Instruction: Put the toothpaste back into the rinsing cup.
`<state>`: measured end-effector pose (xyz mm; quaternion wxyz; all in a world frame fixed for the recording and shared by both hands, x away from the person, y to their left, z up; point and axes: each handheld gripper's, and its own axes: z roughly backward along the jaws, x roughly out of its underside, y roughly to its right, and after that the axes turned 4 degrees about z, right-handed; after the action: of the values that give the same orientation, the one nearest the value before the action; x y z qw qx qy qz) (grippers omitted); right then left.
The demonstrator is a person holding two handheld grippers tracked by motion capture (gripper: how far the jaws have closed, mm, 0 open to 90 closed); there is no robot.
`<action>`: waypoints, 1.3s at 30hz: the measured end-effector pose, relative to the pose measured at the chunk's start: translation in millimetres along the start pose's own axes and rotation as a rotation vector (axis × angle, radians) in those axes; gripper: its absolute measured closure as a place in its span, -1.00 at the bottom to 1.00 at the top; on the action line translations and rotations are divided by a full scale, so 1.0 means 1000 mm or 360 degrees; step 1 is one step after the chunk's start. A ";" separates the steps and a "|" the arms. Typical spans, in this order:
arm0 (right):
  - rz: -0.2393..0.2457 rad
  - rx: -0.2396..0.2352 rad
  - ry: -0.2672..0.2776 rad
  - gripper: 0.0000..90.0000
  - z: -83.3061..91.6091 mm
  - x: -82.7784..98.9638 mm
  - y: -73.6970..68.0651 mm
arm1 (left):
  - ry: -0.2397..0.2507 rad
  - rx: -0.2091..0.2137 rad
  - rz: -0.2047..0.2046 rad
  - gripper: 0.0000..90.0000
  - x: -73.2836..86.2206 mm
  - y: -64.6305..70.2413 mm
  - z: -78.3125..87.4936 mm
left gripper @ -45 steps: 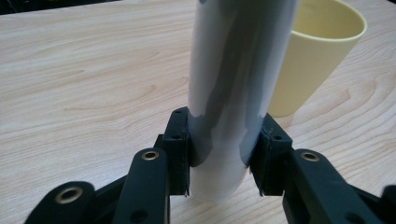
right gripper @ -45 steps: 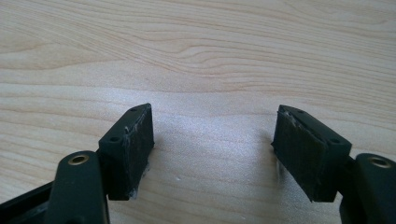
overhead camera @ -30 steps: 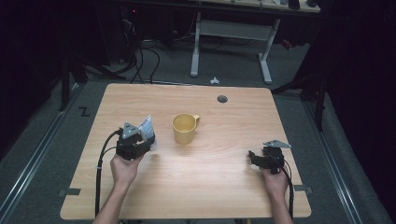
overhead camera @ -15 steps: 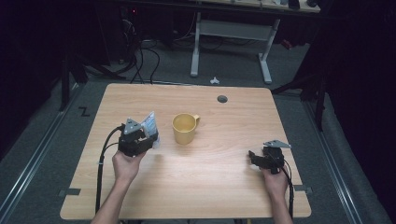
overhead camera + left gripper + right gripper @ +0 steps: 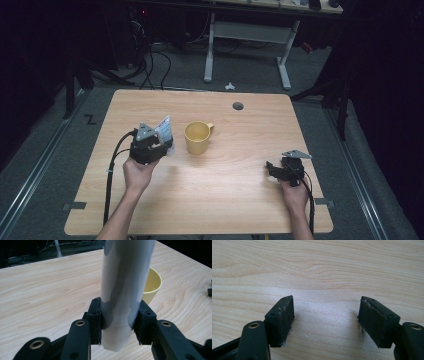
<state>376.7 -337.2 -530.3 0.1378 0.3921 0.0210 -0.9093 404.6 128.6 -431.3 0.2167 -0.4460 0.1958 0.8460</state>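
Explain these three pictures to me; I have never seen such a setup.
A person sits at a wooden table with a hand-held two-jaw gripper in each hand. One picture looks down from above; the other two come from cameras riding on each gripper. On the table stands a yellow mug. The left gripper is shut on a pale, soft plastic packet beside the mug, its fingers pressing both sides. The right gripper is open and holds nothing, just above bare wood.
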 end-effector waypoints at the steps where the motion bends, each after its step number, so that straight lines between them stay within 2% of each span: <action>1: 0.0000 0.0000 0.0000 -0.35 0.000 0.000 0.000 | -0.0003 0.0003 -0.0005 0.40 -0.002 0.001 0.000; 7: 0.0000 0.0000 0.0000 -0.35 0.000 0.000 0.000 | 0.0011 0.0026 -0.0018 0.40 -0.008 0.005 -0.002; 21: 0.0000 0.0000 0.0000 -0.35 0.000 0.000 0.000 | 0.0007 0.0077 -0.0089 0.42 -0.025 0.016 -0.008; 27: 0.0000 0.0000 0.0000 -0.35 0.000 0.000 0.000 | 0.0037 0.0103 -0.0084 0.42 -0.035 0.020 -0.009; 32: 0.0001 0.0000 0.0000 -0.35 0.000 0.000 0.000 | 0.0048 0.0117 -0.0116 0.42 -0.046 0.025 -0.012; 39: 0.0001 0.0000 0.0000 -0.35 0.000 0.000 0.000 | 0.0070 0.0151 -0.0104 0.42 -0.056 0.030 -0.020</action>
<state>376.6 -337.3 -530.3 0.1382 0.3920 0.0209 -0.9093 430.1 81.9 -391.0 0.2609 -0.4597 0.2257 0.8183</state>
